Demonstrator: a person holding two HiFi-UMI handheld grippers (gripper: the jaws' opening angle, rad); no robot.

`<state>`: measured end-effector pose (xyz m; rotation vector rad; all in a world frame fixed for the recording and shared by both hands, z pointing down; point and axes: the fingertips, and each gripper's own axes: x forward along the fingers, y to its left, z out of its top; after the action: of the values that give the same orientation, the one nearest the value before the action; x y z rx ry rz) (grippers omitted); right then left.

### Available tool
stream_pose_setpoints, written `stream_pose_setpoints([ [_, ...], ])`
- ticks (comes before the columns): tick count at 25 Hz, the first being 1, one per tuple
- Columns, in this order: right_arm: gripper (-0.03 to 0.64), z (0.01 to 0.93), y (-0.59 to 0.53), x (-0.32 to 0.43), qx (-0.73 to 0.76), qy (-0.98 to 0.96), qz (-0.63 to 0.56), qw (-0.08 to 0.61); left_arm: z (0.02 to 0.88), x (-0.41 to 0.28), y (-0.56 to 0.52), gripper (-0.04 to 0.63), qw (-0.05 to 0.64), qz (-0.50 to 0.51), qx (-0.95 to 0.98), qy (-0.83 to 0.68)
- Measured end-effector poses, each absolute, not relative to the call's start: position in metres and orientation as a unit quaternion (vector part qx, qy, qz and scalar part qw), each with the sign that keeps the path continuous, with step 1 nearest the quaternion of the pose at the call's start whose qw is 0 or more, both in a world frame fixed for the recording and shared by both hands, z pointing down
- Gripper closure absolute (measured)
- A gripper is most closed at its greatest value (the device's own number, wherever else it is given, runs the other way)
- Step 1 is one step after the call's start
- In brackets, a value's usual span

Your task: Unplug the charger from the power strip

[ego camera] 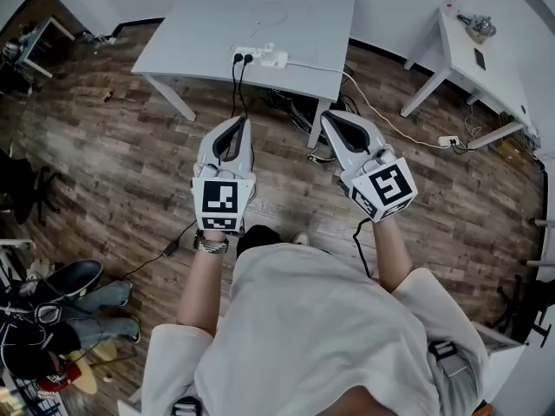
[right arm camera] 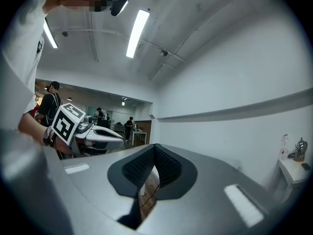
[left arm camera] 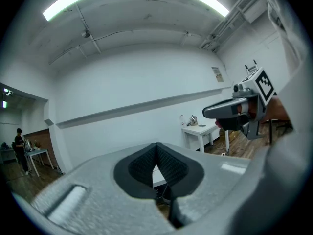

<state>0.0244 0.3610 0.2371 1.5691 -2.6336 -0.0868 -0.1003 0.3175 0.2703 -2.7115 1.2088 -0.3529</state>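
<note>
A white power strip (ego camera: pixel 260 56) lies at the near edge of a grey table (ego camera: pixel 208 37), with two black plugs (ego camera: pixel 241 59) in it and black cords hanging to the floor. A white charger cable (ego camera: pixel 269 16) loops across the tabletop behind it. My left gripper (ego camera: pixel 234 128) and right gripper (ego camera: pixel 333 121) are held side by side above the wooden floor, short of the table, both shut and empty. In the left gripper view the jaws (left arm camera: pixel 157 151) meet tip to tip; the right gripper (left arm camera: pixel 234 112) shows beside it. The right gripper view shows closed jaws (right arm camera: pixel 155 153) too.
A white side table (ego camera: pixel 477 55) with small items stands at the right, a wall socket block (ego camera: pixel 448 140) and cords on the floor beside it. More cables (ego camera: pixel 295 107) lie under the grey table. Chairs and a person's legs (ego camera: pixel 78 306) are at the left.
</note>
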Motion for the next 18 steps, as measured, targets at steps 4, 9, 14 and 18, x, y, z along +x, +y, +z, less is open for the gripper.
stream_pose_setpoints([
  [4,0.615,0.248,0.358,0.030,0.507,-0.861,-0.020,0.035,0.280,-0.094,0.319,0.594,0.070,-0.119,-0.900,0.413],
  [9,0.615,0.254,0.346,0.042,0.515,-0.856,-0.010,0.031,0.291,-0.097,0.304,0.594,0.046,-0.124,-0.890,0.436],
  [14,0.615,0.265,0.321,0.050,0.529,-0.848,0.005,0.030,0.301,-0.100,0.272,0.594,0.043,-0.130,-0.890,0.434],
  [18,0.615,0.273,0.287,0.055,0.529,-0.848,0.015,0.034,0.309,-0.097,0.234,0.592,0.033,-0.129,-0.894,0.429],
])
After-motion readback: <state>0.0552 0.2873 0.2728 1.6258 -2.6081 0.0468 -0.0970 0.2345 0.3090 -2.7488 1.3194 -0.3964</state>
